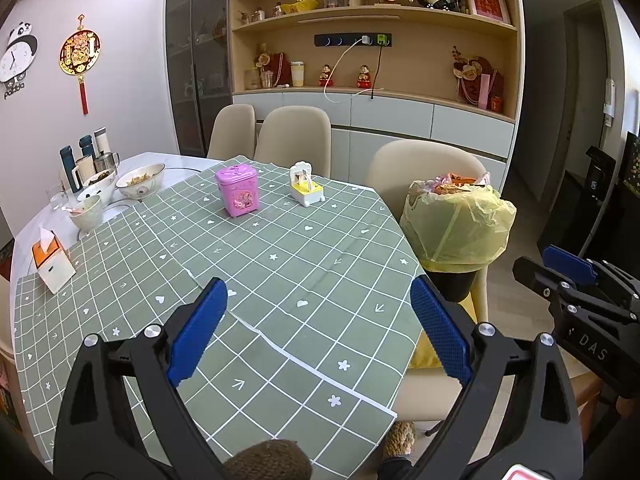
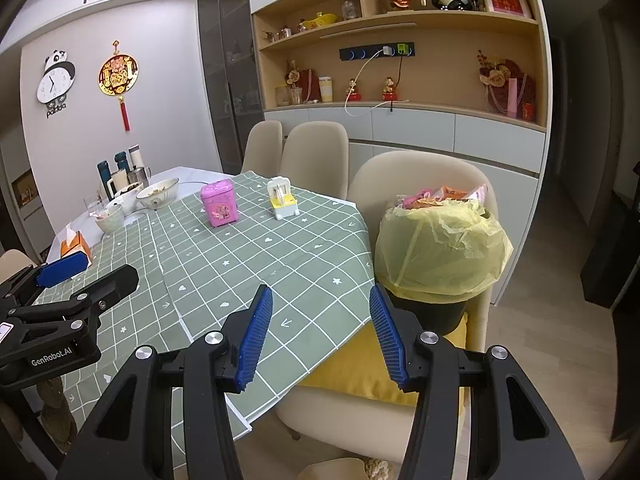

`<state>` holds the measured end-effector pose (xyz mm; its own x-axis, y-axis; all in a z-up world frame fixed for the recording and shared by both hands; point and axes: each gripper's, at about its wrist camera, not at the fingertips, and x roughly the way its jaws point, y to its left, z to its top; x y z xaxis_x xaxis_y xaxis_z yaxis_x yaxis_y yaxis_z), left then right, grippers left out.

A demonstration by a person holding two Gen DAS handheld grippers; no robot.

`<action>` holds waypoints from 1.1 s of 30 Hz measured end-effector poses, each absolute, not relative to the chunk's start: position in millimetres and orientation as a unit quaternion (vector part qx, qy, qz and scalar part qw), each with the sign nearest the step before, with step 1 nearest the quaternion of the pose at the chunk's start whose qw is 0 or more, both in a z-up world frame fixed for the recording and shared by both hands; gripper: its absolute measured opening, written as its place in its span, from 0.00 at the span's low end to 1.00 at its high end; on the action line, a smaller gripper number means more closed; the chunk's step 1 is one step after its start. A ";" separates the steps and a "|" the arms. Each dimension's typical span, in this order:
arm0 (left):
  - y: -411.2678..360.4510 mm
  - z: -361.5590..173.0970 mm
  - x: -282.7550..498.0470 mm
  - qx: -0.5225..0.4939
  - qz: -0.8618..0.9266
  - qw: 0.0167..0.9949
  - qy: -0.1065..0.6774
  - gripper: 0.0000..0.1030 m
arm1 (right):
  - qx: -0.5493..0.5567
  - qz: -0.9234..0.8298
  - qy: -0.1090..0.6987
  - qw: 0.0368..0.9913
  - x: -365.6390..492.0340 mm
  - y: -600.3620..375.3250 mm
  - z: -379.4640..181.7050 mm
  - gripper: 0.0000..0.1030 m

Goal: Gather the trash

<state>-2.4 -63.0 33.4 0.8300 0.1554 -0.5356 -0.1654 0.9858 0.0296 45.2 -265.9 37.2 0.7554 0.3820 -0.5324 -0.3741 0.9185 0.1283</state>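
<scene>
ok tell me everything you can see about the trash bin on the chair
The trash bin is a dark, round container, mostly hidden by a thin, crinkled, translucent yellow bag folded down over its rim. It stands upright on a yellow cushion on the beige chair beside the table's edge. It is filled to the top: pink and orange wrappers stick out above the liner. Neither gripper touches it.

Both tools are black, angular frames with round silver screw heads. The left gripper [image 1: 319, 330] and right gripper [image 2: 320, 334] carry ribbed blue pads [image 2: 256, 338]. White lettering reads "GenRobot.AI" on the left body, "DAS" on the right
</scene>
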 end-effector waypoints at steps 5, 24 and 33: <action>-62.7 32.4 -1.4 -0.010 0.082 0.956 0.281 0.86 | 0.006 0.199 0.286 0.937 45.6 -267.0 37.9 0.47; -65.5 32.1 -0.9 -0.009 0.077 0.957 0.280 0.86 | 0.006 0.195 0.286 0.938 44.3 -271.1 38.9 0.47; -64.9 32.3 -0.3 -0.009 0.076 0.957 0.281 0.86 | 0.007 0.194 0.287 0.938 45.3 -272.6 39.6 0.47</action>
<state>-0.3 -64.9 32.3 0.8302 0.1402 -0.5395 -0.1504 0.9883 0.0254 45.3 -272.6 39.6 0.7603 0.3675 -0.5356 -0.3589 0.9250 0.1251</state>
